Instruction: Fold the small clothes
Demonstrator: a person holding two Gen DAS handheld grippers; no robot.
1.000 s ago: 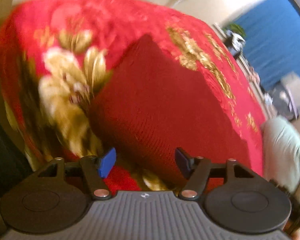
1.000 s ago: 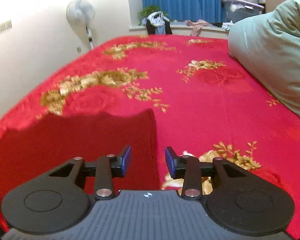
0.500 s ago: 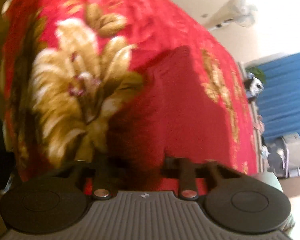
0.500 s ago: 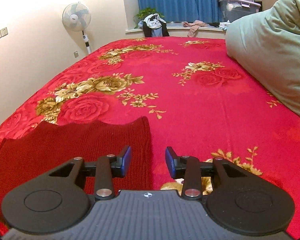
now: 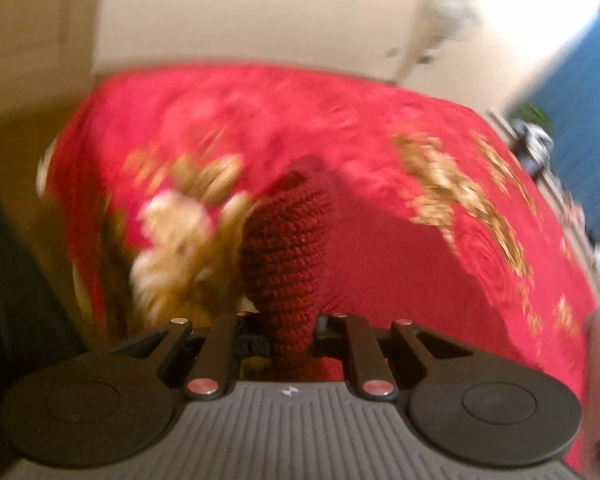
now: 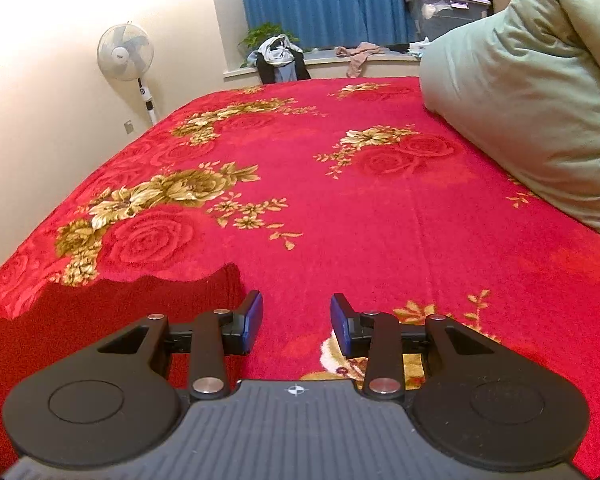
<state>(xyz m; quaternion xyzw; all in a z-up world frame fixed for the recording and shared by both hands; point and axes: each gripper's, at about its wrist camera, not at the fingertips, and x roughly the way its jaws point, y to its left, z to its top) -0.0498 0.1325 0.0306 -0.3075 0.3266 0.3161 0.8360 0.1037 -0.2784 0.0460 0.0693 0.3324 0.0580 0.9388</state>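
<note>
A dark red knitted garment [image 5: 288, 248] lies on the red flowered bed cover [image 5: 380, 148]. My left gripper [image 5: 286, 334] is shut on an edge of it, and a bunched fold of knit rises between the fingers; the view is blurred by motion. In the right wrist view the garment [image 6: 112, 312] lies flat at the lower left. My right gripper [image 6: 296, 320] is open and empty, hovering over the cover just right of the garment's near corner.
A big pale green duvet [image 6: 532, 100] is piled on the bed's right side. A standing fan [image 6: 126, 54] is by the left wall. Blue curtains [image 6: 320, 4], storage boxes [image 6: 440, 4] and loose clothes [image 6: 280, 56] are at the far end.
My left gripper came down onto the garment's edge, closed on it and lifted a fold. My right gripper stayed open and drifted right, off the garment.
</note>
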